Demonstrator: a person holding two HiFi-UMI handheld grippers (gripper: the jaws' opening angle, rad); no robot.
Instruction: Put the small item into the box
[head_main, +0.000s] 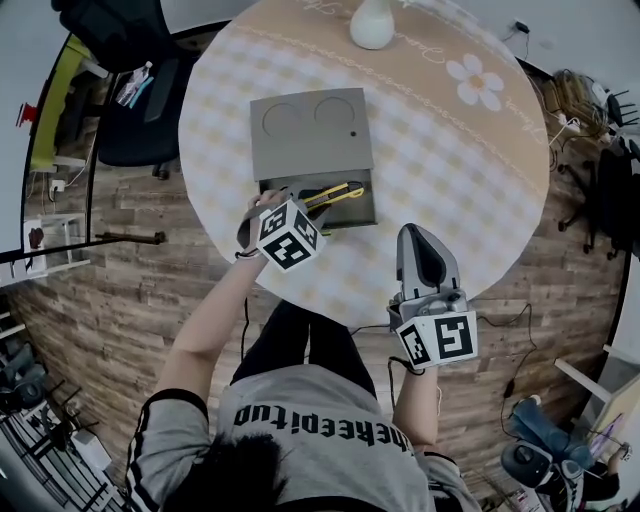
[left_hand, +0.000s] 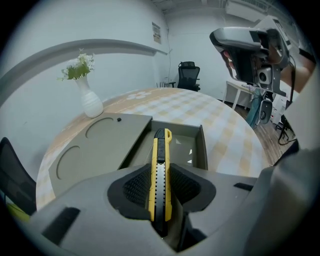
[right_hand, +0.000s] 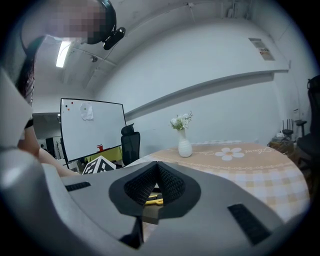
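Left claw (left_hand: 160, 175) round cutter (left_hand: 161, 147), vase (left_hand: 90, 102) beyond

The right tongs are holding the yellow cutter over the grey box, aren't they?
Not quite. The left tongs are holding the yellow cutter over the grey box. The left gripper view shows it clamped between their pads. In the right gripper view, the right tongs are shut with nothing between them.
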